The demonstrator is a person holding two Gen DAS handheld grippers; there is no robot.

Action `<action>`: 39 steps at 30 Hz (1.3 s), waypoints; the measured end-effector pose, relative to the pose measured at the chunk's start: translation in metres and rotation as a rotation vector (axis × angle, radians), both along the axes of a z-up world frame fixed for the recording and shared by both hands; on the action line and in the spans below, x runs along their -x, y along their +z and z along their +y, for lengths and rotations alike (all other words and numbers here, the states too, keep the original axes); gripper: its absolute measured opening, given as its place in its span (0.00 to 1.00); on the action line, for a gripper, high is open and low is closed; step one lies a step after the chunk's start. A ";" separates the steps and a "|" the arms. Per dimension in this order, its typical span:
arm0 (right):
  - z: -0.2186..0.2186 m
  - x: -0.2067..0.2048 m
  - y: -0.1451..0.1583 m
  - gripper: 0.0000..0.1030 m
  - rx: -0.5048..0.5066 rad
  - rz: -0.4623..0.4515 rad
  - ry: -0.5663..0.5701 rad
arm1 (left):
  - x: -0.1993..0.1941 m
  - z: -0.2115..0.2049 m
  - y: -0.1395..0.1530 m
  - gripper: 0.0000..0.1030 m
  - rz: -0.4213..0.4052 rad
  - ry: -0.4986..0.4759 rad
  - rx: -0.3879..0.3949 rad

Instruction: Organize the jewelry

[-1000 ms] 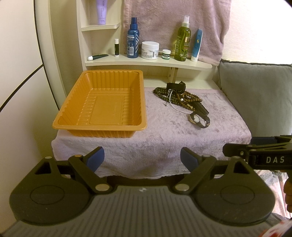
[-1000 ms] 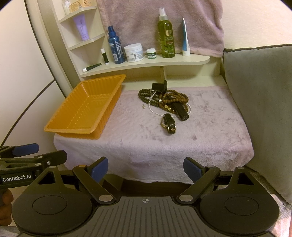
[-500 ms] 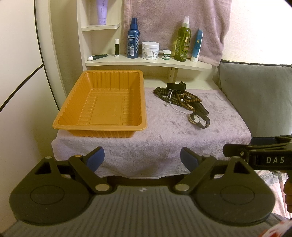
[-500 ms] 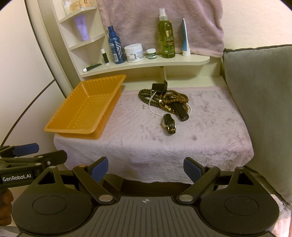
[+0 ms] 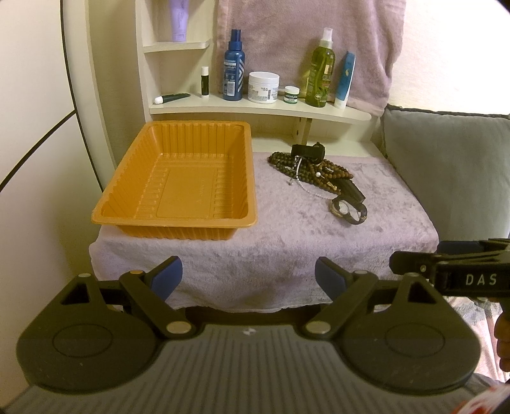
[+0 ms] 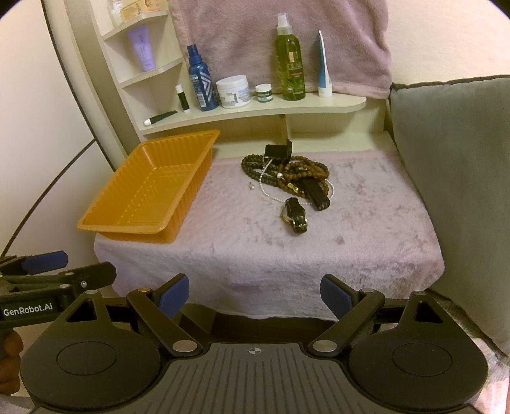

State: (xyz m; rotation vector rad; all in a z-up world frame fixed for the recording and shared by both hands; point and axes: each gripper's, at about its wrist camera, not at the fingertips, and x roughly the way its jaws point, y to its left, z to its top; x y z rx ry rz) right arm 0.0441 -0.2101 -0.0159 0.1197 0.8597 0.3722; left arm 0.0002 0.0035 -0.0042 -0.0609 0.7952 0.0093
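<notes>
While both claws are gaping wide at frame bottom | left claw (image 5: 248,277), right claw (image 6: 254,292) | bead necklaces (image 6: 287,173) centre-frame are lying limp, tangle-prone; pinching a bunched strand suits | tray (image 6: 127,227) is waiting left.

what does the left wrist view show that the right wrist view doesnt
Only the left wrist view shows the right gripper at its edge and the full floor of the orange tray. Only the right wrist view shows the left gripper and boxes on the top shelf. Both show the tray, the jewelry pile, the small watch and the shelf bottles.
</notes>
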 end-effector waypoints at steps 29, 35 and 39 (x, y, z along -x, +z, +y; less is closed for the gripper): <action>-0.024 -0.072 -0.049 0.87 -0.113 0.029 -0.111 | -0.055 0.142 -0.088 0.87 -0.265 0.405 0.250; -0.020 -0.091 -0.055 0.87 -0.112 0.007 -0.128 | -0.064 0.148 -0.098 0.87 -0.292 0.416 0.237; -0.018 -0.104 -0.062 0.87 -0.098 0.007 -0.130 | -0.072 0.152 -0.105 0.87 -0.310 0.421 0.248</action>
